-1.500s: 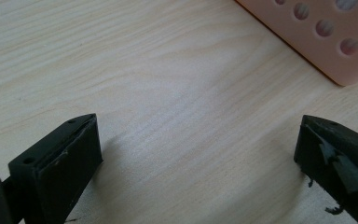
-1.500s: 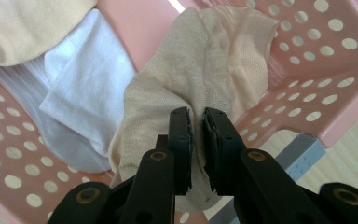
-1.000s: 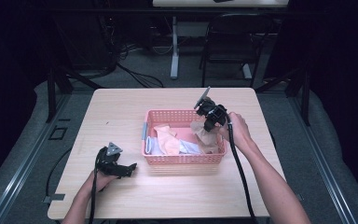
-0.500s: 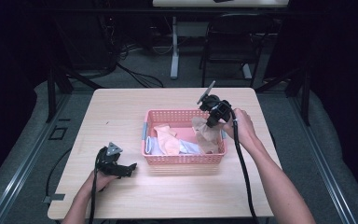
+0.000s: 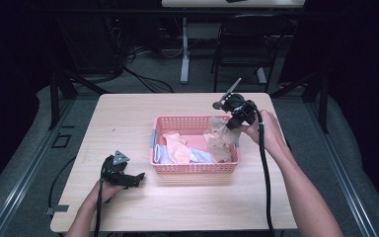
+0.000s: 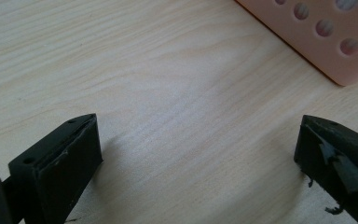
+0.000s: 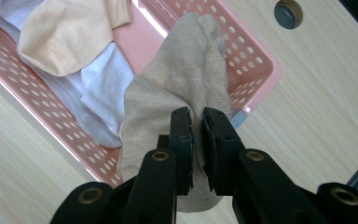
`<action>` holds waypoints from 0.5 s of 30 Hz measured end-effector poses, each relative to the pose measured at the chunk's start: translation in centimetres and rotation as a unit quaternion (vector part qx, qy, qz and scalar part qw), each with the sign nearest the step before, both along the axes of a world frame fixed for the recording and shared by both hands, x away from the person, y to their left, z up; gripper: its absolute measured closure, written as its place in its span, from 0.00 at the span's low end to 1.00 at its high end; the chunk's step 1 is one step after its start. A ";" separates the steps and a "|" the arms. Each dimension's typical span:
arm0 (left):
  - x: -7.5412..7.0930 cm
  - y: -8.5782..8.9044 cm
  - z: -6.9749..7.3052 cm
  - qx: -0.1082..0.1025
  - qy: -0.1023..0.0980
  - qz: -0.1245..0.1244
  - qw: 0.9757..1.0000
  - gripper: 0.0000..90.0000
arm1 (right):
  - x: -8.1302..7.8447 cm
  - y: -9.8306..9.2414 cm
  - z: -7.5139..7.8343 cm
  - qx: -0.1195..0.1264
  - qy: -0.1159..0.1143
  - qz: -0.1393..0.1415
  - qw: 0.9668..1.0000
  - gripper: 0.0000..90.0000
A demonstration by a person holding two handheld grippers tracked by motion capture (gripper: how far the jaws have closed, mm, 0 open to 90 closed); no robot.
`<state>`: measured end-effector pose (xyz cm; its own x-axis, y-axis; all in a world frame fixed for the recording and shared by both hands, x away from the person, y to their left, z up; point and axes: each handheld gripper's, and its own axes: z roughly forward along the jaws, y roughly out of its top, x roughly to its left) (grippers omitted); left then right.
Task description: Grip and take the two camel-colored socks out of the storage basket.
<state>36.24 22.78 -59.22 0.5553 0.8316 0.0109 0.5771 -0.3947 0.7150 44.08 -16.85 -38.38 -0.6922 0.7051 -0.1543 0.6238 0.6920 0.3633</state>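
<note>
Both grippers are black. The left gripper point(image 5: 139, 176) carries a grey three-cornered plate point(image 5: 120, 158) on top; its jaws are blocky, with worn, ragged pads. The right gripper point(image 5: 224, 129) has brass-ringed screw holes and trails a black cable point(image 5: 265, 168). Forearms are bare, no sleeves.

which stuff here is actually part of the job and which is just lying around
Part of the job:
- beige sock, pinched in the right gripper
- pink basket
- peach sock and white cloth inside it

Lying about:
- left gripper, open on the bare table
- chair behind the table
</note>
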 end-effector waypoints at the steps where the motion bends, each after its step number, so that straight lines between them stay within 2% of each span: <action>1: 0.0 0.0 0.0 -0.001 0.000 0.001 1.000 0.00 | -0.1 -0.2 0.1 0.003 -0.002 -0.001 1.000 0.91; 4: 0.0 0.0 0.0 -0.001 0.000 0.001 1.000 0.00 | -0.4 -0.5 0.4 0.008 -0.006 -0.002 1.000 0.91; 7: 0.0 0.0 0.0 -0.001 0.000 0.001 1.000 0.00 | -0.9 -1.3 0.9 -0.003 -0.007 -0.003 1.000 0.91; 10: 0.0 0.0 0.0 -0.001 0.000 0.001 1.000 0.00 | -1.2 -1.7 0.9 -0.004 -0.012 -0.007 1.000 0.91; 15: 0.0 0.0 0.0 -0.001 0.000 0.001 1.000 0.00 | -2.0 -3.5 1.4 -0.001 -0.017 -0.018 1.000 0.91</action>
<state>36.23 22.76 -59.23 0.5539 0.8325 0.0093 0.5772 -0.3921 0.7163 42.06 -20.35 -36.94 -0.6602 0.7294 -0.1792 0.6362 0.6699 0.3828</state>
